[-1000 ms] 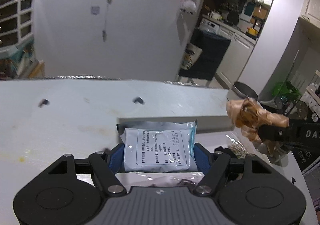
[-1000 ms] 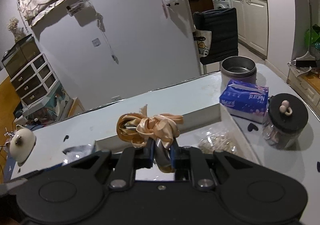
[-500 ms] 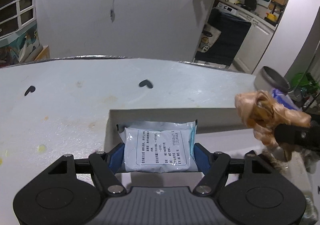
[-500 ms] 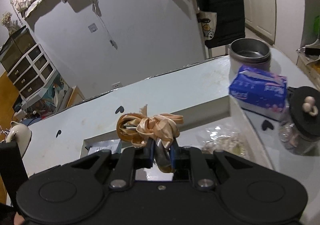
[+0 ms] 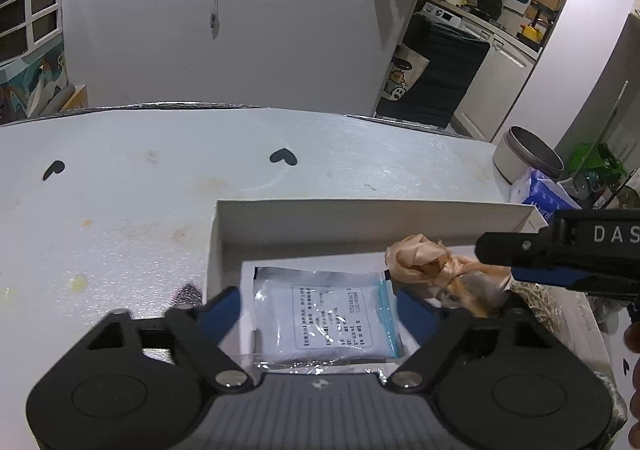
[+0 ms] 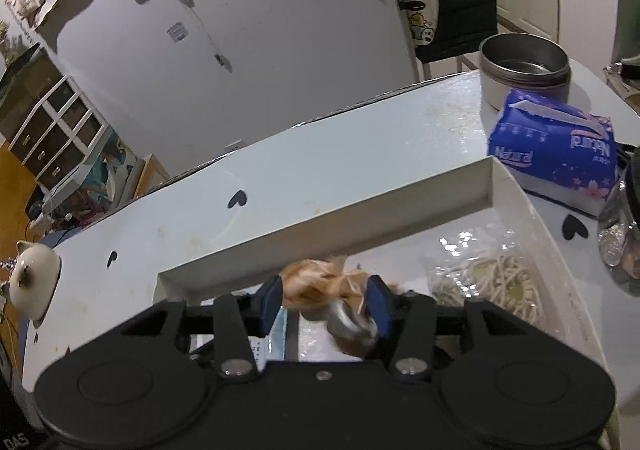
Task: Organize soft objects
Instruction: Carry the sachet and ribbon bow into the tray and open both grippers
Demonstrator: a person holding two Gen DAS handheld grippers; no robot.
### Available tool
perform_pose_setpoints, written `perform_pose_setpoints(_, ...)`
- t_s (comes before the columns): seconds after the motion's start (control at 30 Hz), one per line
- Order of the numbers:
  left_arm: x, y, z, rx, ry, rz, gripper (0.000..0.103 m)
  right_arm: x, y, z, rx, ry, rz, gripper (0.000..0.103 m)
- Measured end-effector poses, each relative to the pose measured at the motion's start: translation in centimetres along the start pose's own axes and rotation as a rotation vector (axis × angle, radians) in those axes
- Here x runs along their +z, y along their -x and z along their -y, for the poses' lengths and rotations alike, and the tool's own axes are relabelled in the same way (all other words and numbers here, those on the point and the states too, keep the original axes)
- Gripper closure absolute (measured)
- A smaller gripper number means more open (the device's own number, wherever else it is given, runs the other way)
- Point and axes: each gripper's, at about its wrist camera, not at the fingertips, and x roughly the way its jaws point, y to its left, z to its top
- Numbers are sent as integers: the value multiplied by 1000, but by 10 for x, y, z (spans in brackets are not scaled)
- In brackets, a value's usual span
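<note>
A shallow white box [image 5: 360,210] [image 6: 320,226] sits on the pale table. In it lies a silver sachet [image 5: 324,314] [image 6: 260,346] with a printed label, between the blue pads of my left gripper [image 5: 320,298]. Those jaws are closing slightly, and a gap shows at the left pad. A peach ribbon bundle [image 5: 420,262] [image 6: 316,282] rests in the box just right of the sachet. My right gripper [image 6: 326,296] has its jaws opening, the pads standing apart on either side of the ribbon. One right finger [image 5: 520,250] reaches over the bundle.
A clear bag of cream cord [image 6: 488,282] lies in the box's right half. Right of the box stand a blue tissue pack [image 6: 556,158], a metal tin [image 6: 524,66] and a glass jar [image 6: 620,234]. A white ornament [image 6: 34,282] sits at the table's left edge.
Both grippers came down into the box. The right jaws, shut on the ribbon before, have parted. The sachet has dropped lower between the left pads.
</note>
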Motion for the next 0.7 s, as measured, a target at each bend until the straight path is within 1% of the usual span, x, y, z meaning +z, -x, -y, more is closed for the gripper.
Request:
perform_pose_setpoints(0.03,1,1,0,0,-4,-3,41,1,1,2,-3,-2,1,59)
perform_pose_setpoints(0.07,1,4,0,-4,-8,-4,45,1,1,3,-8,-2,-1,60)
perform_pose_setpoints(0.1,2,6,1,-15,-12,-5,50,2,1,4,-11,1,-3,68)
perform_pose_setpoints(0.13,3,7,2,-28,-17,-7,54,1,0,4,-13,8,-8,76)
perform_pose_setpoints(0.23,2,10,9,-67,-47,-18,59,1,-7,5,-22,28,-30,86)
perform_pose_setpoints(0.33,-2,8,17,-92,-79,-46,59,-4,-24,2,-20,68,-94,89)
perform_pose_setpoints(0.4,-7,2,20,-85,-100,-73,59,-10,-34,-1,-24,99,-124,89)
perform_pose_setpoints(0.5,-12,-11,21,-48,-133,-106,60,-13,-36,-5,-29,127,-123,89)
perform_pose_setpoints(0.6,-12,-16,19,-21,-174,-83,60,-10,-29,-4,-10,113,-110,89)
perform_pose_setpoints(0.7,-7,-19,14,1,-165,-84,60,-7,-19,-3,-5,115,-93,89)
